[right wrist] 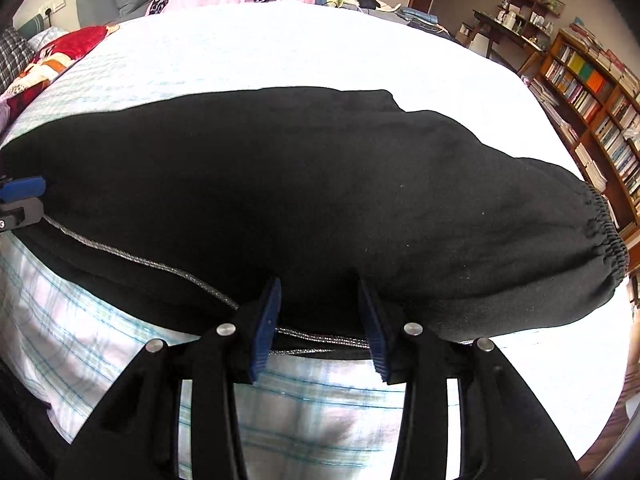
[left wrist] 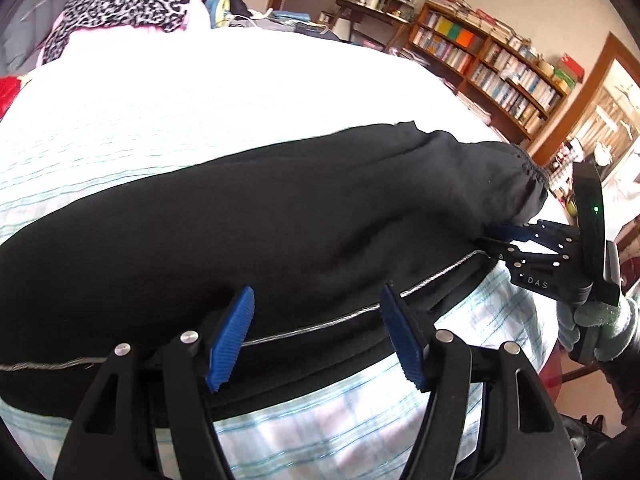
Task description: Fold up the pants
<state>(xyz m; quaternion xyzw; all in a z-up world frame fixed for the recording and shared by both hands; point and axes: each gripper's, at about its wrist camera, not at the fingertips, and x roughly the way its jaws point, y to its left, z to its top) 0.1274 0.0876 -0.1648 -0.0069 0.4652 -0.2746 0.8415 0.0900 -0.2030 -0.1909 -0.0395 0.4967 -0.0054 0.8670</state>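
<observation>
Black pants (left wrist: pixel 260 220) lie lengthwise across the bed, one leg over the other, with a silver side stripe (left wrist: pixel 320 322) along the near edge and the elastic waistband (left wrist: pixel 528 168) at the right. My left gripper (left wrist: pixel 316 336) is open, its blue pads straddling the near edge over the stripe. My right gripper (right wrist: pixel 320 322) is open too, at the near edge close to the waistband (right wrist: pixel 608 240); it also shows in the left wrist view (left wrist: pixel 496 240). The pants (right wrist: pixel 300 184) fill the right wrist view. The left gripper's tip (right wrist: pixel 22 196) shows at the far left.
The bed has a white and pale blue plaid cover (left wrist: pixel 240 92). A leopard-print and pink pile (left wrist: pixel 128 0) lies at the far end. Bookshelves (left wrist: pixel 500 68) and a wooden desk (left wrist: pixel 372 8) stand to the right. A red blanket (right wrist: pixel 60 52) lies at the left.
</observation>
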